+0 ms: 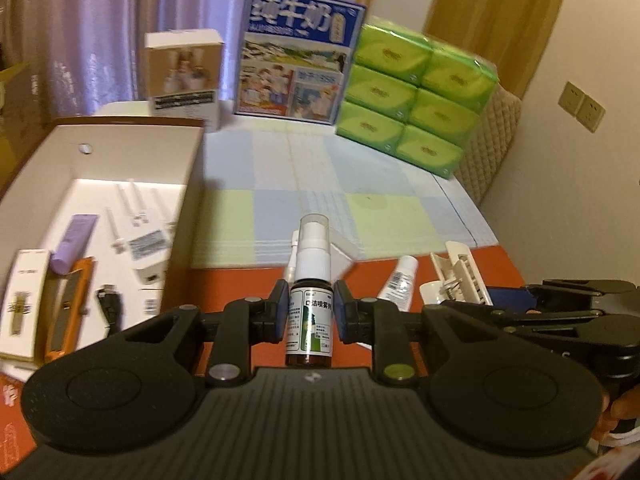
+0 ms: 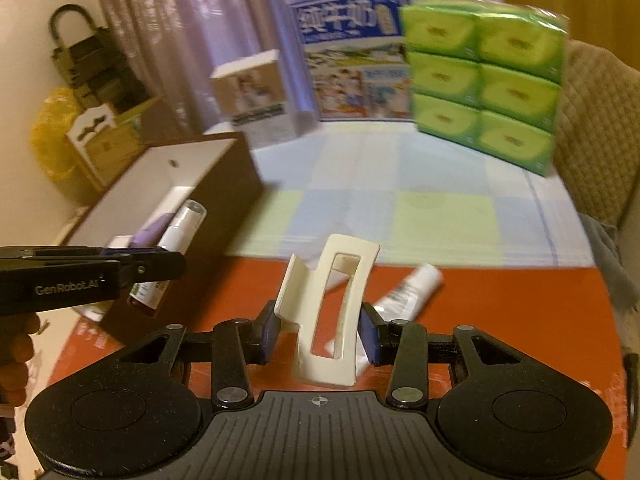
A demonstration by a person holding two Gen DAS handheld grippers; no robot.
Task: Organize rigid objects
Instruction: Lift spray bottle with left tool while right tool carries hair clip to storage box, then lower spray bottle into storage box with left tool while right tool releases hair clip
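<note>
My left gripper (image 1: pixel 310 314) is shut on a brown spray bottle (image 1: pixel 310 304) with a white pump and clear cap, held upright above the red table. In the right wrist view the left gripper (image 2: pixel 152 268) holds that bottle (image 2: pixel 172 248) beside the open box (image 2: pixel 176 184). My right gripper (image 2: pixel 320 334) is shut on a cream hair claw clip (image 2: pixel 332 312), lifted off the table; the clip also shows in the left wrist view (image 1: pixel 460 276). A white tube (image 1: pixel 400 284) lies on the red surface, also seen in the right wrist view (image 2: pixel 408 288).
The open white-lined box (image 1: pixel 120 152) at left holds a purple tube (image 1: pixel 74 244), a white carton (image 1: pixel 24 304), an orange item (image 1: pixel 68 312) and small white parts. A milk carton box (image 1: pixel 296 60), a small white box (image 1: pixel 184 76) and green tissue packs (image 1: pixel 416 96) stand at the back.
</note>
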